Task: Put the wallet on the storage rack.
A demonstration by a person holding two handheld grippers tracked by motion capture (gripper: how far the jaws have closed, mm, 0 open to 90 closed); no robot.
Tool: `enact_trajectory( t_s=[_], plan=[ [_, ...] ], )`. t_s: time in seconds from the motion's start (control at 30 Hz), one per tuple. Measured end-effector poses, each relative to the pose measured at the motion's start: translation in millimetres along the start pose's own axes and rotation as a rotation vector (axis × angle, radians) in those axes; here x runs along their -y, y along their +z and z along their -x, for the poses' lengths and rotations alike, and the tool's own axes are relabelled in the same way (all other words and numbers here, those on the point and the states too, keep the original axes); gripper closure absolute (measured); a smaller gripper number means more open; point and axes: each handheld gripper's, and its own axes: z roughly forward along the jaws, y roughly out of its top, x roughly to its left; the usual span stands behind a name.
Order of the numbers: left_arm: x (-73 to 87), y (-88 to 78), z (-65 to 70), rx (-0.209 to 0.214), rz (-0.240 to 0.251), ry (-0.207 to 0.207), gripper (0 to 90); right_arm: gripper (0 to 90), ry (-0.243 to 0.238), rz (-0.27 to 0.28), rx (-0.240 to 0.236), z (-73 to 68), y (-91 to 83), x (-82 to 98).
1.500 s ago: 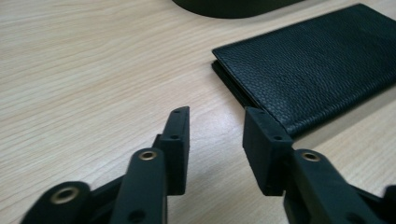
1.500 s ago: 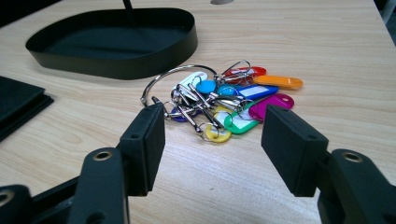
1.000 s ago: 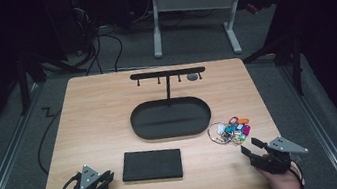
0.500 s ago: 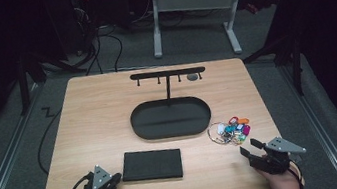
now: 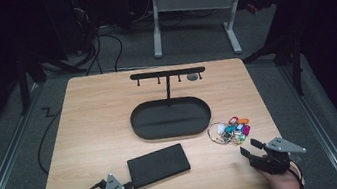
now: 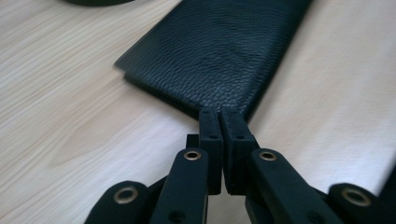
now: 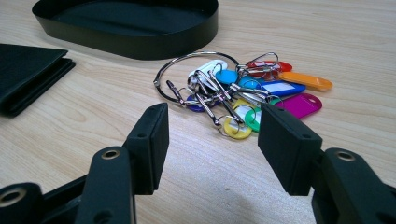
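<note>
Wallet: flat black grained-leather wallet [image 5: 158, 164] lies near the front edge of the light wooden table [image 5: 94, 120], nothing gripped.
Left gripper [image 6: 219, 122]: jaws closed together, empty, tips at the wallet's near corner.
Right gripper [image 7: 212, 140]: jaws parted, empty, facing the ring of coloured key tags [image 7: 243, 88].
Advice: wallet's corner is best nudged squarely, tips kept low to the table.

The wallet [image 6: 219, 51] is showing a black, pebbled, leather-like grain with a soft sheen. The table [image 5: 96, 130] is looking like pale wood, smooth and matt. The keyring [image 7: 196, 70] is gleaming as polished metal, its tags [image 7: 285, 88] looking like glossy coloured plastic. The tray [image 7: 140, 35] is appearing black and satin. The jaws are looking like matt black plastic.
</note>
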Motion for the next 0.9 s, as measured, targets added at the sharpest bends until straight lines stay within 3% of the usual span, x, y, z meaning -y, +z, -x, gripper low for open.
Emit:
enact_trajectory(
  t_s=[0.17,0.37,0.47,0.57,0.63,0.73,0.9],
  plan=[
    [-11.7,10.1,29.6,0.072,0.001,0.1,84.4,43.8,0.001,-0.004,-0.004,-0.2,1.2,0.0],
    [-14.1,5.4,36.6,0.111,0.019,0.124,78.6,43.8,0.001,-0.003,-0.001,0.3,0.1,0.2],
    [-14.7,-0.3,32.3,0.089,0.056,0.11,75.6,43.8,0.006,-0.003,0.001,1.5,0.0,0.8],
    [-18.2,2.3,33.5,0.023,0.076,0.122,61.4,43.8,0.003,-0.004,0.0,1.5,0.9,0.8],
    [-19.8,4.2,34.6,0.014,0.076,0.126,54.0,43.8,0.003,-0.01,-0.002,0.6,2.1,0.6],
    [-32.0,18.9,42.4,0.009,0.063,0.202,50.9,43.8,-0.001,-0.014,-0.005,-1.1,4.0,-0.1],
    [-47.9,36.9,44.6,-0.006,0.051,0.244,48.1,43.8,-0.008,-0.016,-0.006,-1.4,4.8,0.1]
  ],
)
